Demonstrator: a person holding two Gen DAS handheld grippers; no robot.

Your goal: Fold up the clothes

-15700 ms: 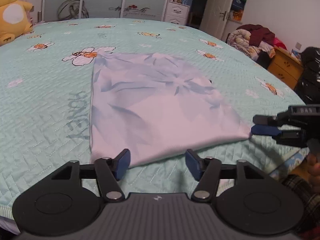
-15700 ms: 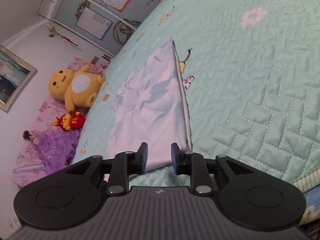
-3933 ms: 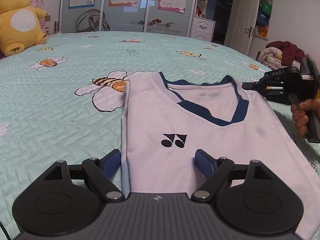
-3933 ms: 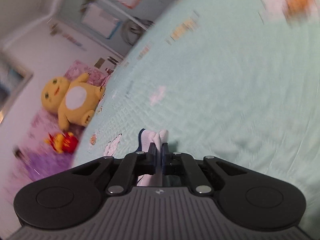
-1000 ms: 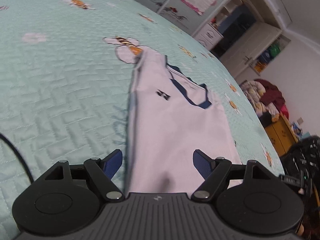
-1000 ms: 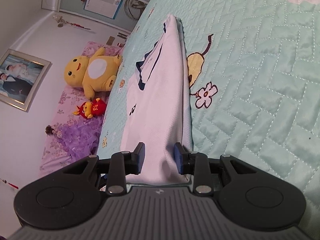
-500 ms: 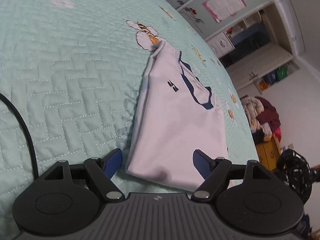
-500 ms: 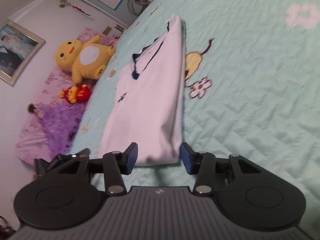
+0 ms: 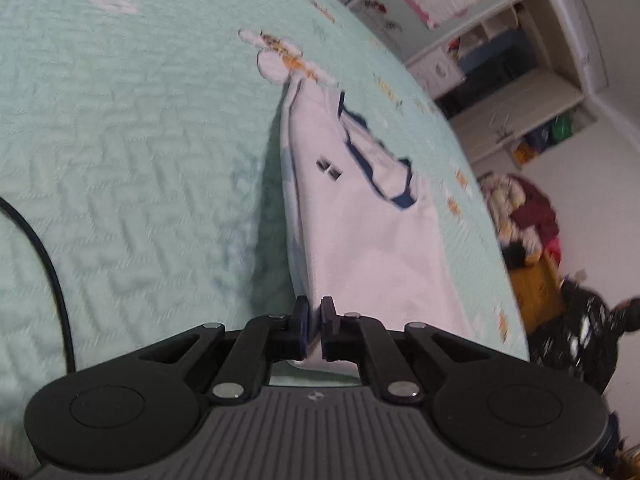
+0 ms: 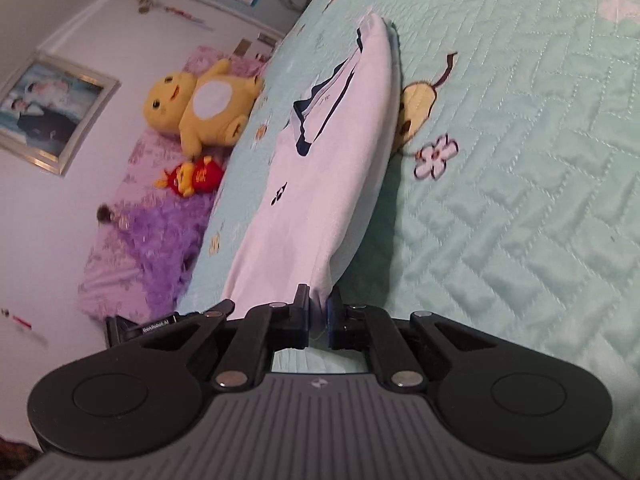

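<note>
The shirt (image 9: 360, 240) is lying lengthwise on the bed (image 9: 140, 140), collar end away from both cameras, with the plush toy (image 10: 200, 108) sitting beyond the bed's far edge

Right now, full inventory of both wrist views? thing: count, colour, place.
shirt: 1, white with navy collar and small black logo, flat on the bed, near hem lifted
bedspread: 1, mint green, quilted, bee and flower prints, under the shirt
cable: 1, black, on bedspread, left edge of left view
plush toy: 1, yellow with white belly, by the wall
small plush: 1, red and yellow, beside the yellow one
framed picture: 1, silver frame, on wall
clothes pile: 1, maroon and pale, beyond the bed
left tongs: 1, black, shut on shirt's near hem corner
right tongs: 1, black, jaws closing, pads on other hem corner
</note>
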